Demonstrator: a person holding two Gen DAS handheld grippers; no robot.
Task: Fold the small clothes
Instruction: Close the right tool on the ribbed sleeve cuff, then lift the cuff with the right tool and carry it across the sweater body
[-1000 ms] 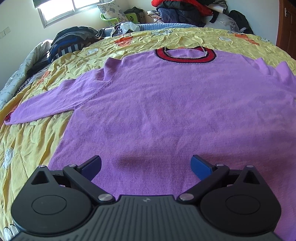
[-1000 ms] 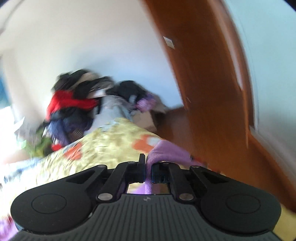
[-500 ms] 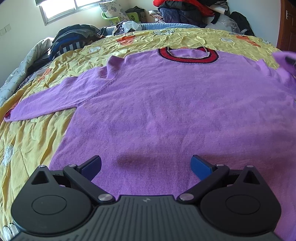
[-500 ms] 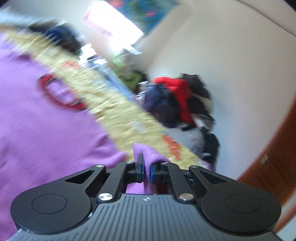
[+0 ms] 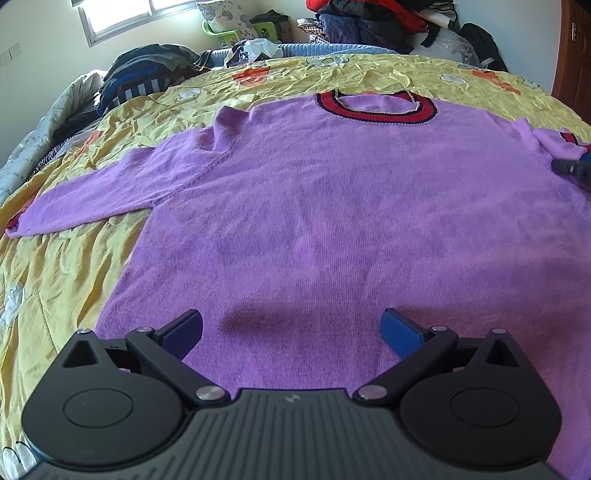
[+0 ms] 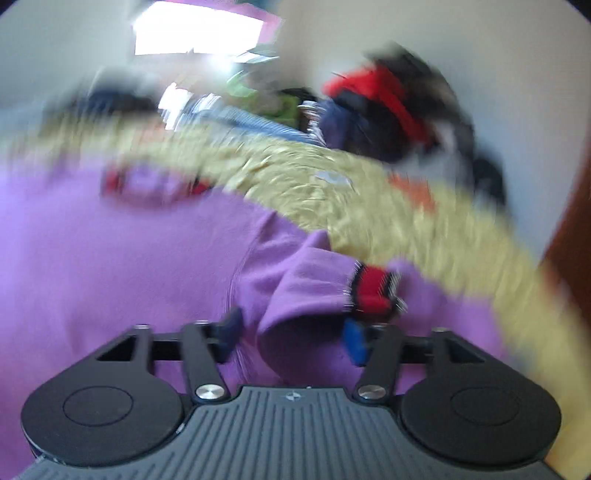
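Note:
A purple sweater point(image 5: 325, 206) with a red and black collar point(image 5: 376, 107) lies flat on the yellow bedspread point(image 5: 66, 266). Its left sleeve point(image 5: 92, 199) stretches out to the left. My left gripper point(image 5: 291, 328) hovers open over the hem with nothing between its fingers. The right sleeve point(image 6: 306, 291), with a red cuff point(image 6: 373, 295), is folded in onto the body by the right shoulder. My right gripper point(image 6: 291, 336) is opening; the sleeve lies between its blue pads point(image 6: 354, 343), which no longer press on it. One tip of the right gripper point(image 5: 576, 168) shows at the right edge of the left wrist view.
Piles of clothes sit at the far end of the bed point(image 5: 369, 18) and at its left side point(image 5: 144, 74). A green chair point(image 5: 240, 29) stands under the window. A brown wooden door point(image 5: 576, 51) is at the right.
The right gripper carried the sleeve end in over the sweater's right shoulder, rolled, and its jaws spread apart, letting go of the sleeve. The left gripper stayed where it was.

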